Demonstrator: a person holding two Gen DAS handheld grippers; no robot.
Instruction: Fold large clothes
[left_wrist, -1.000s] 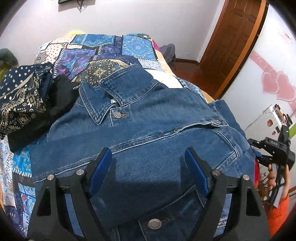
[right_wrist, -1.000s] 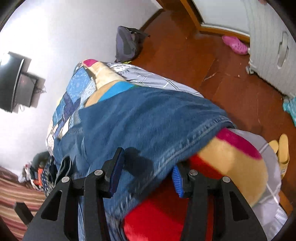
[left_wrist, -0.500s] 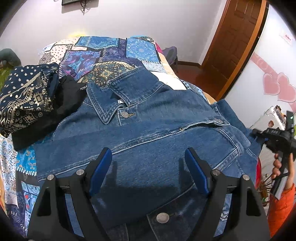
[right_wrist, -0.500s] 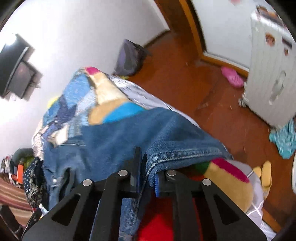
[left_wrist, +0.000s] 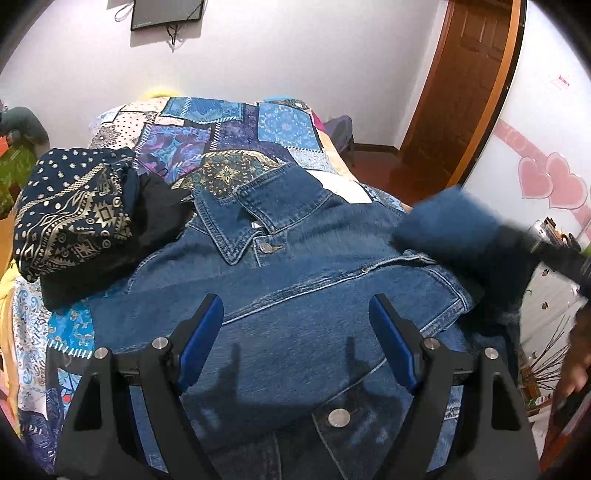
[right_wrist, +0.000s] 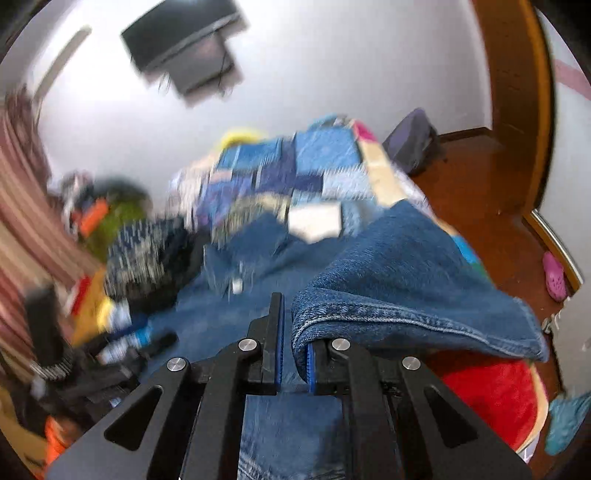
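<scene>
Right wrist view: the right tool (right_wrist: 295, 354) was clamped on the hem edge of a denim sleeve (right_wrist: 406, 280), its two blue pads pressed against the folded cloth, whereas a second earlier the same pads had stood apart on either side of that edge. The sleeve had since come up off the red cushion (right_wrist: 491, 387) lying below and to the right of the tool, and the strong blur of the room behind suggests a fast swing toward the jacket's body. Left wrist view: the left tool (left_wrist: 295, 343) was spread wide and held nothing, poised above the chest of the denim jacket (left_wrist: 295, 280), which lay flat and front-up on the patchwork bedspread (left_wrist: 229, 133), collar (left_wrist: 236, 225) pointing away from the tool. To the tool's right the lifted sleeve (left_wrist: 450, 225) appeared as a blurred blue mass over the jacket's shoulder, where half a second earlier only flat denim and the edge of the bed had shown. A patterned dark cloth (left_wrist: 74, 206) lay ahead of the tool and to its left, beside the collar. Judged from this arrangement, the first fold had begun: the sleeve was gripped and crossing inward over the front panel. The opposite sleeve and the lengthwise fold of the body appeared not yet done.
</scene>
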